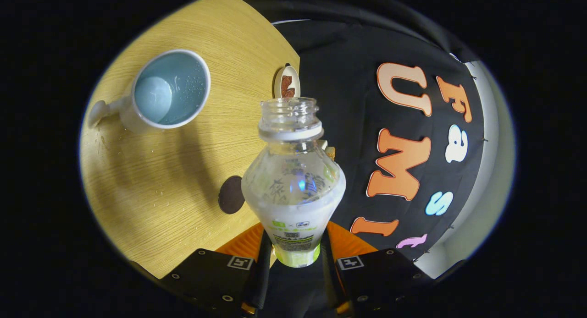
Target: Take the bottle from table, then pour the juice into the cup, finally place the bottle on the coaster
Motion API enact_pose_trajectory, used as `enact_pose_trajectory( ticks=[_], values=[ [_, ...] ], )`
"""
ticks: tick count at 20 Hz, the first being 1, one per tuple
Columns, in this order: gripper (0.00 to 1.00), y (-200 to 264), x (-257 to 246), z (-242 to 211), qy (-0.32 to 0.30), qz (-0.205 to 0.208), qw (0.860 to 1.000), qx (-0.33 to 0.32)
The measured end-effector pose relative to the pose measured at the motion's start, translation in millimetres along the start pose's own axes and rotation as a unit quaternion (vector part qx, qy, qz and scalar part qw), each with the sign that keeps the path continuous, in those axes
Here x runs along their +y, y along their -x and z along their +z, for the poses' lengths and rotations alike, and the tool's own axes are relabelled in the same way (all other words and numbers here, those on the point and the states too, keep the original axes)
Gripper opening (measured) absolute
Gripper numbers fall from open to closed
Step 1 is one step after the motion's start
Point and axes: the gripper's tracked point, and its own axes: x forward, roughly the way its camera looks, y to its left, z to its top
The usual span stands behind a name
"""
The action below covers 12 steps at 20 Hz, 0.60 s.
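The jaws grip an uncapped clear plastic bottle (293,180) low on its body, lifted above the wooden bench (183,180). It looks nearly empty, so likely light, thin-walled and easily crushed; the firmer base seems the safest hold. The cup (170,90) and dark coaster (230,194) lie beyond, left of the bottle.

bottle (293,180): between the two fingers of the tongs (296,258), both pressing its lower body, mouth pointing away
cup (169,90): on the tabletop (183,171), beyond and left of the bottle
coaster (230,194): on the tabletop, just left of the bottle, nearer than the cup
small tilted object (287,83): at the tabletop's far edge, behind the bottle's mouth
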Motion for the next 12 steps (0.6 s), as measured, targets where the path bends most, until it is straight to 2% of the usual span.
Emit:
enact_pose_trajectory(
  ticks=[12],
  values=[
    [0.52, -4, 6, 12, 0.063, 0.004, 0.998, -0.024]
  ],
)
